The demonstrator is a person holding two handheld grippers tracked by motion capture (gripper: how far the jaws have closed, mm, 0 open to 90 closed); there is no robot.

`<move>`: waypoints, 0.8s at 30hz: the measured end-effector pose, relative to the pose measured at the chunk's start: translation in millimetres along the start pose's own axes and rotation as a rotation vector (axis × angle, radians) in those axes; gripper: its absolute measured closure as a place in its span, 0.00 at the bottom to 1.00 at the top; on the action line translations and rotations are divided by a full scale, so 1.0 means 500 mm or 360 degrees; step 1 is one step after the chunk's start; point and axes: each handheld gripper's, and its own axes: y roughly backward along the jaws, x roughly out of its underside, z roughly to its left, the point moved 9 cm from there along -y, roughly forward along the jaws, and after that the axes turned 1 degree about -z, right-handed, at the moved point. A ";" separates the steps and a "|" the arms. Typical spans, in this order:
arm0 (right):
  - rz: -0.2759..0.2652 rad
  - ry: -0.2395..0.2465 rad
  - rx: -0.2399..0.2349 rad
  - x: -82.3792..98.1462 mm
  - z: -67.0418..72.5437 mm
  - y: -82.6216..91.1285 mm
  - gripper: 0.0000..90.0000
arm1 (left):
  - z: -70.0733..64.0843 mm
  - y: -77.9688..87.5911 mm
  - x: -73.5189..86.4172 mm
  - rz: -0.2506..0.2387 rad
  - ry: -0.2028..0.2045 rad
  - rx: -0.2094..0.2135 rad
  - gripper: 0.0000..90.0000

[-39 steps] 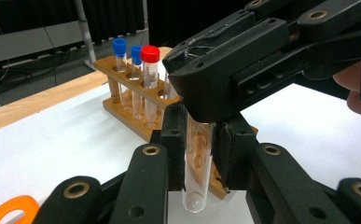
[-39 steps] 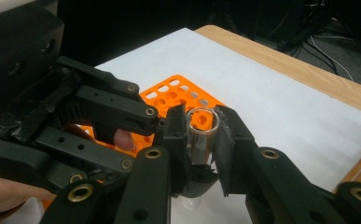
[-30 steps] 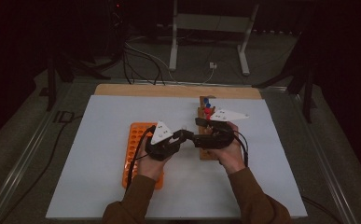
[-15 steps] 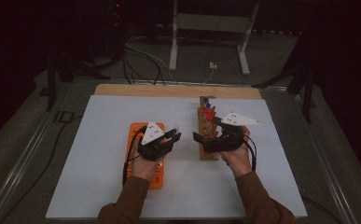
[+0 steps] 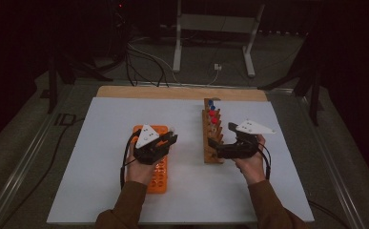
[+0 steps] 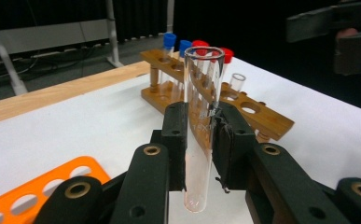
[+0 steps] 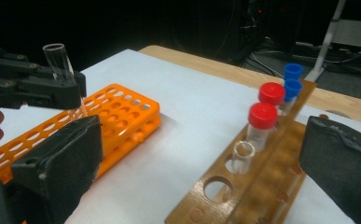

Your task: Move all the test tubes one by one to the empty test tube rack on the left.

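Observation:
My left gripper (image 6: 200, 135) is shut on a clear, uncapped test tube (image 6: 201, 93), held upright just above the orange rack (image 5: 156, 174). From the right gripper view, that tube (image 7: 59, 60) stands in the left gripper (image 7: 52, 88) over the orange rack (image 7: 122, 112). My right gripper (image 7: 201, 128) is open at the near end of the wooden rack (image 7: 262, 186); its jaws have just been opening and nothing is between them. The wooden rack (image 5: 212, 138) holds two blue-capped tubes (image 7: 292, 72), two red-capped tubes (image 7: 262, 115) and one uncapped clear tube (image 7: 242, 156).
A white sheet (image 5: 101, 143) covers the table, with a strip of bare wood (image 5: 172, 93) along the far edge. Cables (image 5: 144, 62) and a metal stand (image 5: 215, 28) lie on the dark floor beyond. The near holes (image 7: 218, 189) of the wooden rack are vacant.
The two grippers were close together in the middle a second ago. They have drawn apart: the left toward the orange rack, the right back beside the wooden rack.

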 end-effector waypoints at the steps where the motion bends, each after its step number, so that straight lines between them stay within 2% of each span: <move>1: -0.0003 -0.0007 0.0004 0.001 -0.002 0.003 0.00 | 0.003 0.001 0.000 0.0000 -0.0001 -0.0005 0.85; 12: -0.0022 -0.0034 0.0042 0.019 -0.025 0.030 0.00 | 0.041 -0.003 0.009 -0.0009 0.0019 -0.0069 0.85; 24: -0.0031 -0.0065 0.0071 0.037 -0.045 0.052 0.00 | 0.075 -0.005 0.039 0.0056 0.0051 -0.0137 0.85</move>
